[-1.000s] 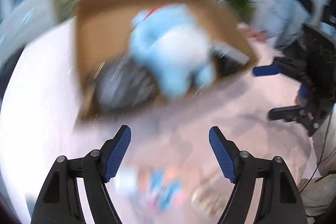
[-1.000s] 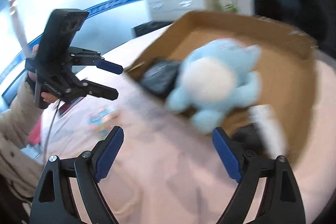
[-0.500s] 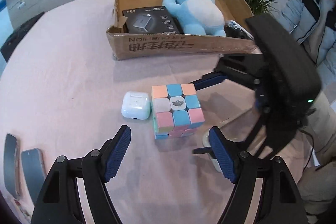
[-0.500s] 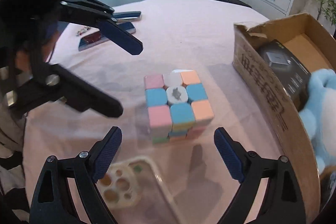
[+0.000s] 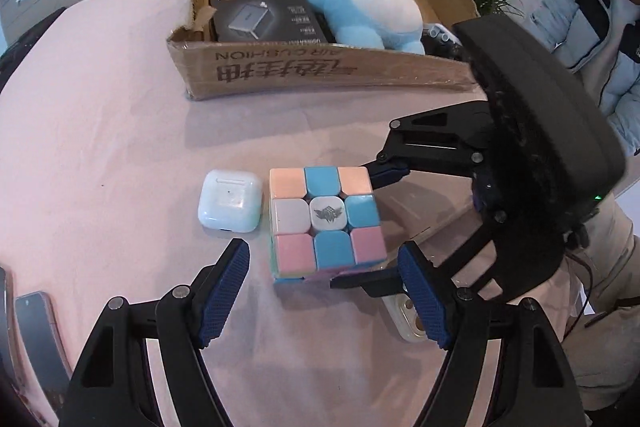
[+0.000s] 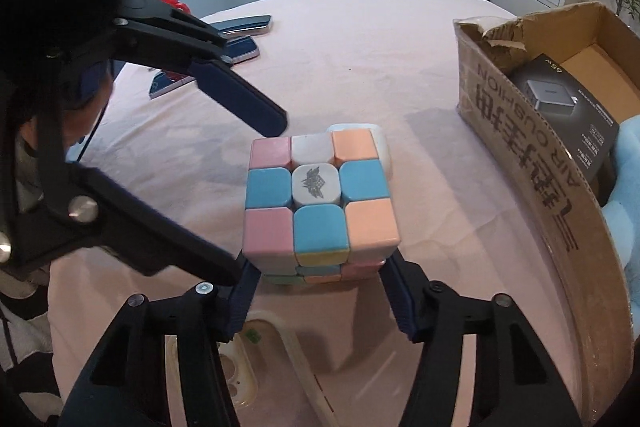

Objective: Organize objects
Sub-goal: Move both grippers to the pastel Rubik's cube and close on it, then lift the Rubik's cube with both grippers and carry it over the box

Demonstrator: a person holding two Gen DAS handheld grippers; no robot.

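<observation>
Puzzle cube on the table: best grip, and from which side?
Take the puzzle cube across two opposite flat side faces, low on its body, coming from the side away from the cardboard box. The right tongs have just been closing there, pads at its lower edges. The earbud case crowds another face.

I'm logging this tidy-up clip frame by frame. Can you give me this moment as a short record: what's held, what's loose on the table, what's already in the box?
right gripper: jaws just closed in, pads at the puzzle cube's lower sides; contact looks made
left gripper: open, empty, near the cube
loose on table: white earbud case beside the cube; clear phone case under the right gripper; phones farther off
cardboard box: holds blue plush toy and black charger box
surface: pink tablecloth
</observation>
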